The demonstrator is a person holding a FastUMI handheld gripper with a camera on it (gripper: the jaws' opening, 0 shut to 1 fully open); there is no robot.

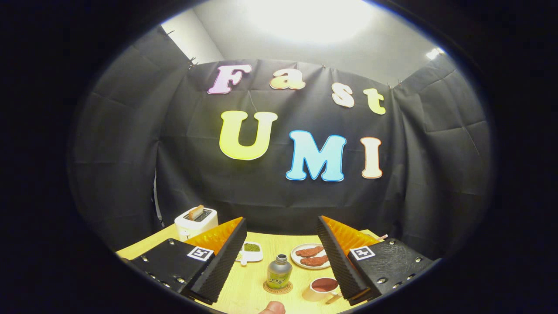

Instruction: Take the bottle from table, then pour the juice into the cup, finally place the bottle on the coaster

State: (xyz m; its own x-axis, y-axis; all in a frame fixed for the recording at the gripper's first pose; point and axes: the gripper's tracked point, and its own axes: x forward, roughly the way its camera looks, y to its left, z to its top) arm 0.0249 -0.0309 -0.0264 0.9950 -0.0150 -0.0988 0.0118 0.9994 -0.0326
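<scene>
Bottle (279, 272) upright on coaster (277, 288) | cup (321, 288) beside | hand-held gripper (281, 257) fingers apart, holding nothing

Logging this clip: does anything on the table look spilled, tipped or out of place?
Nothing stands out. The bottle stands upright on the coaster, the cup sits upright beside it with dark liquid inside, and no spill shows. The tongs are open, with the bottle between them.

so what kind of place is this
Likely a staged recording booth set up as a breakfast table: black cloth walls behind a wooden table holding a toaster, a plate of food and a bottle. The open gripper holds nothing.
</scene>
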